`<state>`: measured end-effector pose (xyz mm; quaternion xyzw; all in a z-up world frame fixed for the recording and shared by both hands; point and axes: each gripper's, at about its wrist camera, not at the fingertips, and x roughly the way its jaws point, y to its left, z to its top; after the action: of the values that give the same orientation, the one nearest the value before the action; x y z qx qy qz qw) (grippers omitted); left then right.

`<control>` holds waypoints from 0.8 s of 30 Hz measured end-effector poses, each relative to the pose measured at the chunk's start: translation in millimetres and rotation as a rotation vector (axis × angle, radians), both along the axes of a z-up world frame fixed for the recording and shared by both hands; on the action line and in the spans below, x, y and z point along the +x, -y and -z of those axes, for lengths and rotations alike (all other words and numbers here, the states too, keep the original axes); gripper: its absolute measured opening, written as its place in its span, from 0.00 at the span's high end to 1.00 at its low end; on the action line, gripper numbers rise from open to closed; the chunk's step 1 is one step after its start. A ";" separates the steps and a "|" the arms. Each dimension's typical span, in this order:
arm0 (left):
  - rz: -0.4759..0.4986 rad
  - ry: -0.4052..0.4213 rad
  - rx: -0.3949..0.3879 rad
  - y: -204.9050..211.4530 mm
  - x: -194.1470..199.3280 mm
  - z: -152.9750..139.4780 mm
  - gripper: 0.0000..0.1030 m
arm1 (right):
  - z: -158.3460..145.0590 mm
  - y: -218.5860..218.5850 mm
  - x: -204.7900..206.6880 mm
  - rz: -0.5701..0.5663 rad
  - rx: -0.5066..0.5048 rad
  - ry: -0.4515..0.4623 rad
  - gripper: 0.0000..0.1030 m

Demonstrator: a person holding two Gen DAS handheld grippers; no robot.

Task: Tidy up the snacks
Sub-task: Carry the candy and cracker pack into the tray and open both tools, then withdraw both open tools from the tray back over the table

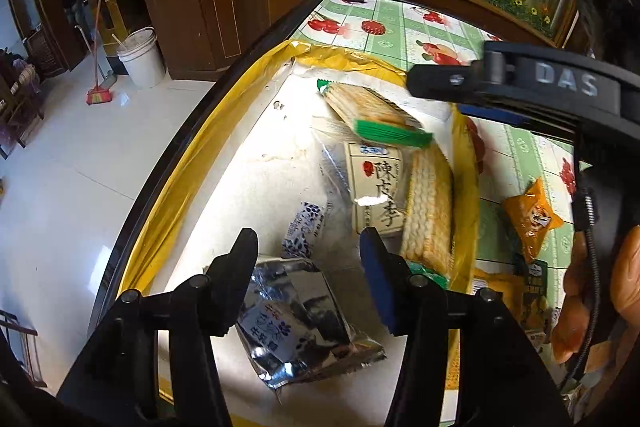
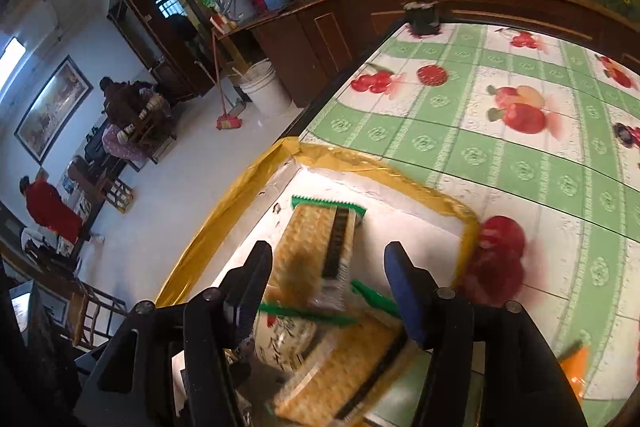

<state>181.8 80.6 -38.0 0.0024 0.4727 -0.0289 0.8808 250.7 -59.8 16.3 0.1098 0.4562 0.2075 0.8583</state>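
Over the yellow-rimmed box point(image 1: 192, 163), both tools released: left tool point(image 1: 308, 247) above silver packet point(image 1: 300, 323), right tool point(image 2: 328, 271) seemingly above cracker pack point(image 2: 316, 247).

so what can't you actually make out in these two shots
- Left wrist view: the silver packet is partly hidden by the left tongs, which stand open over it.
- Left wrist view: snacks right of the box are cut off by a hand.
- Right wrist view: the cracker pack is motion-blurred, print unreadable; the open right tongs cover the packs below.

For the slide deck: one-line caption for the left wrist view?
Left claw open above a silver snack packet in the yellow-rimmed white box, cracker packs beyond.
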 end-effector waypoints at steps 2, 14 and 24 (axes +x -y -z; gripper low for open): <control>0.004 0.015 -0.006 2.7 -5.9 -4.7 0.50 | -6.7 13.6 -10.0 0.020 0.007 0.016 0.38; 0.075 0.112 0.016 37.8 -47.1 -30.0 0.48 | -37.7 85.5 -87.9 0.102 0.037 0.093 0.35; 0.144 0.125 0.024 67.8 -78.3 -32.6 0.48 | -46.1 133.5 -162.6 0.151 0.039 0.140 0.35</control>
<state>103.5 12.8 -5.3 0.0488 0.4157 -0.0862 0.9041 88.1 -193.3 62.4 0.1458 0.3812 0.1584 0.8991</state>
